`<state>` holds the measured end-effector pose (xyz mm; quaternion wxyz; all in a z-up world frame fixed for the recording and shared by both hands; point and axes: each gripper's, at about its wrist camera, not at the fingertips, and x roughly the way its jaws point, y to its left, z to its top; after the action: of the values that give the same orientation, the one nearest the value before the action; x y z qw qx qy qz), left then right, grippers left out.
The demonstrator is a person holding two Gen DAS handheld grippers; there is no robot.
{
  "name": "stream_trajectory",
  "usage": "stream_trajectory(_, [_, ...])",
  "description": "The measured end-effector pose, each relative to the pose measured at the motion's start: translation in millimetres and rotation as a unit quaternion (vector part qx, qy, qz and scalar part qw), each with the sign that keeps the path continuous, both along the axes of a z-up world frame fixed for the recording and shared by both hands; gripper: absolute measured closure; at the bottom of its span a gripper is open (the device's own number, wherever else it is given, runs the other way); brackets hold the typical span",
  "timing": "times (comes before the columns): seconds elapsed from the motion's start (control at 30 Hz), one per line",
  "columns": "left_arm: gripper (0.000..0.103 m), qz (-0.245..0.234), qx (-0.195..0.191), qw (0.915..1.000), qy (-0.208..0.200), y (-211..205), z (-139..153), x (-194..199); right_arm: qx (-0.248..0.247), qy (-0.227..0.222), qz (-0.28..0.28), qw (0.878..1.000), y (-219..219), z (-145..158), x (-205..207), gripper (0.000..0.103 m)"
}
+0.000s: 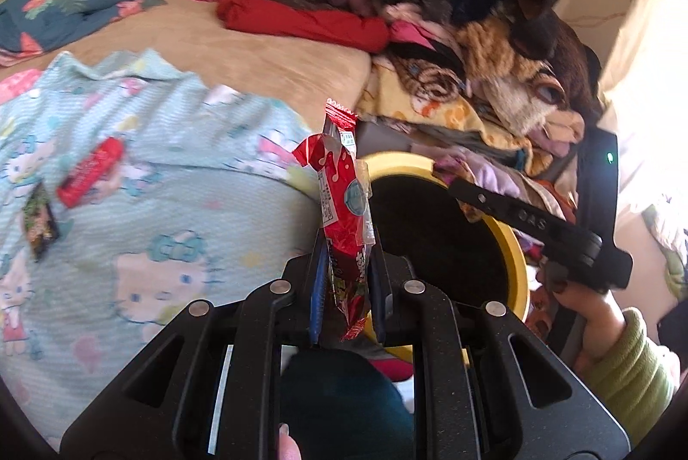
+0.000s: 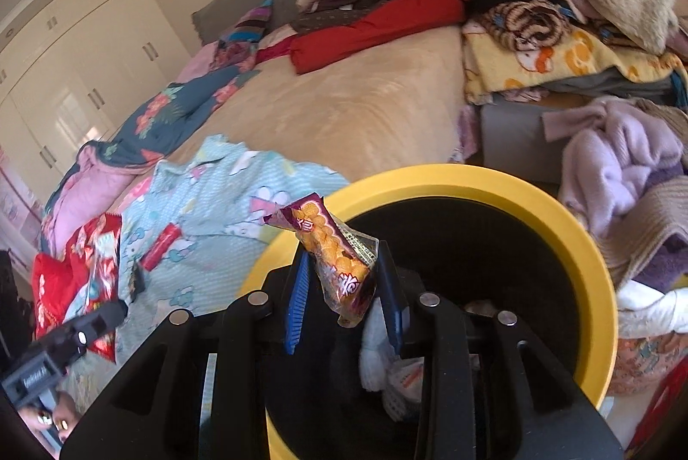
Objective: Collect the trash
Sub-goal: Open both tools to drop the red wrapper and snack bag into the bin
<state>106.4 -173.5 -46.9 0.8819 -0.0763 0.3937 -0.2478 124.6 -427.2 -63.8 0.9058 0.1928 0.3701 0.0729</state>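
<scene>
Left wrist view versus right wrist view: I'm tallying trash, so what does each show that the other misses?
Only the left wrist view shows the red wrapper clamped in the left gripper. Only the right shows the orange snack packet in the right gripper and white trash inside the bin. Both show the yellow bin and a small red packet on the bed.

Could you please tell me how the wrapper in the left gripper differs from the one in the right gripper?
The red wrapper stands nearly upright in the left gripper; the orange snack wrapper tilts in the right gripper. The red one is beside the yellow bin, the orange one over its opening. Both are crumpled and gripped.
</scene>
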Motion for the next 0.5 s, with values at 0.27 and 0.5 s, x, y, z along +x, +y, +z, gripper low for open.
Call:
stream_trajectory(0.27, [0.091, -0.049, 0.019, 0.9985, 0.015, -46.5, -20.0, 2.5, 0.018, 0.001, -0.040, 0.999, -33.9, -3.9, -5.5, 0.067])
stream_trajectory(0.5, [0.051, -0.059, 0.026, 0.9979, 0.011, -57.6, -27.2, 9.5, 0.032, -0.002, -0.065, 0.997, -48.1, -3.7, -10.0, 0.049])
